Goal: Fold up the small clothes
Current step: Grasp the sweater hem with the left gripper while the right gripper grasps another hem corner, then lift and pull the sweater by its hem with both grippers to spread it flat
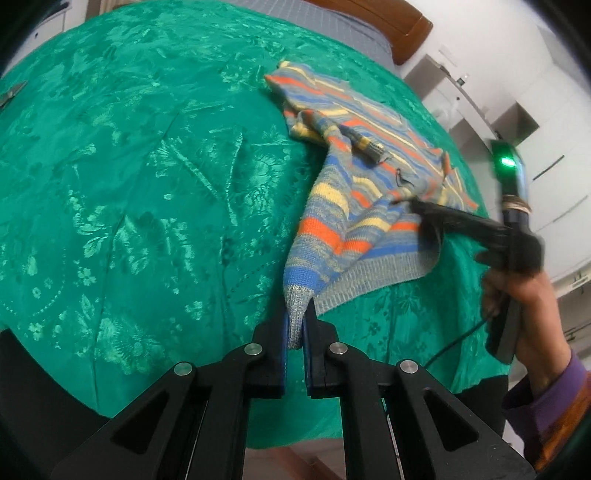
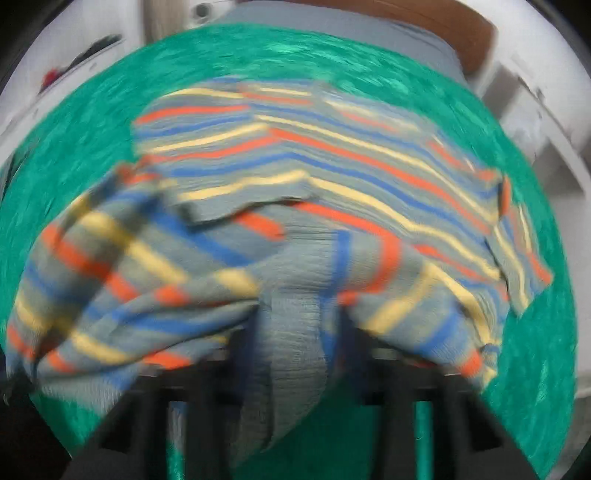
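A small striped knit sweater [image 1: 369,192], grey with blue, orange and yellow bands, lies on a green patterned cloth [image 1: 147,184]. My left gripper [image 1: 295,325] is shut on its grey ribbed corner and holds it off the cloth. My right gripper [image 1: 417,206] comes in from the right and is shut on the sweater's near hem. In the blurred right wrist view the sweater [image 2: 295,177] fills the middle, and a grey ribbed fold [image 2: 295,332] hangs between the right gripper's [image 2: 295,321] jaws.
The green cloth covers a round table whose edge [image 1: 332,428] curves close in front. White cabinets [image 1: 535,129] stand at the right. A brown chair back [image 1: 388,22] shows beyond the far edge. A small metal object [image 1: 11,94] lies at the far left.
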Tool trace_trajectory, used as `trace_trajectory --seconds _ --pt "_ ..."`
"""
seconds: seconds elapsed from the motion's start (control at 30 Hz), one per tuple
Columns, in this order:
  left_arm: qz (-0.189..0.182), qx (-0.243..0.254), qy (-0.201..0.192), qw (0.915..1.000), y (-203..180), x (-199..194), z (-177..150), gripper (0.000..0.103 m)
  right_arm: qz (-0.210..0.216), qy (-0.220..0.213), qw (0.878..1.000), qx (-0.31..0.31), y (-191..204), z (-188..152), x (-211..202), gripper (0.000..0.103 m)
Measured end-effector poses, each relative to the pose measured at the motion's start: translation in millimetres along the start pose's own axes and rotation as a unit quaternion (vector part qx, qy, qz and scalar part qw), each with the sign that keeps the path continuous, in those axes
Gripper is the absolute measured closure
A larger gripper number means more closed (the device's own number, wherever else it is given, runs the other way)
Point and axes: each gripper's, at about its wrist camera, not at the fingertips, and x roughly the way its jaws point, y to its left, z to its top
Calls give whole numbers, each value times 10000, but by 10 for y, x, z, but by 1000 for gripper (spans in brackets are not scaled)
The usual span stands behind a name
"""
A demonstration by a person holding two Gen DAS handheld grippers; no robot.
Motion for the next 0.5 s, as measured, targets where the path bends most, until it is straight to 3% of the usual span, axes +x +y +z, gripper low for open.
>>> trace_trajectory --seconds 0.1,0.17,0.23,0.37,0.43,0.5 --pt "-60 6 -19 10000 23 -128 -39 98 516 -315 9966 567 -416 -351 -571 92" --pt "-152 -16 27 9999 55 -172 -75 98 659 -357 9929 921 -729 -769 -938 93" --pt "-209 -5 95 9997 67 -163 -111 98 646 -148 9901 1238 -991 -1200 -1087 93" --pt "-114 117 315 9994 50 -40 -207 98 601 366 9843 1618 -1333 -1832 -987 91" --pt "21 144 404 9991 62 71 -231 98 655 391 9813 1766 -1415 -1975 -961 73" --pt "28 110 413 9991 74 90 -216 98 974 186 9754 1969 -1485 -2015 -997 56"
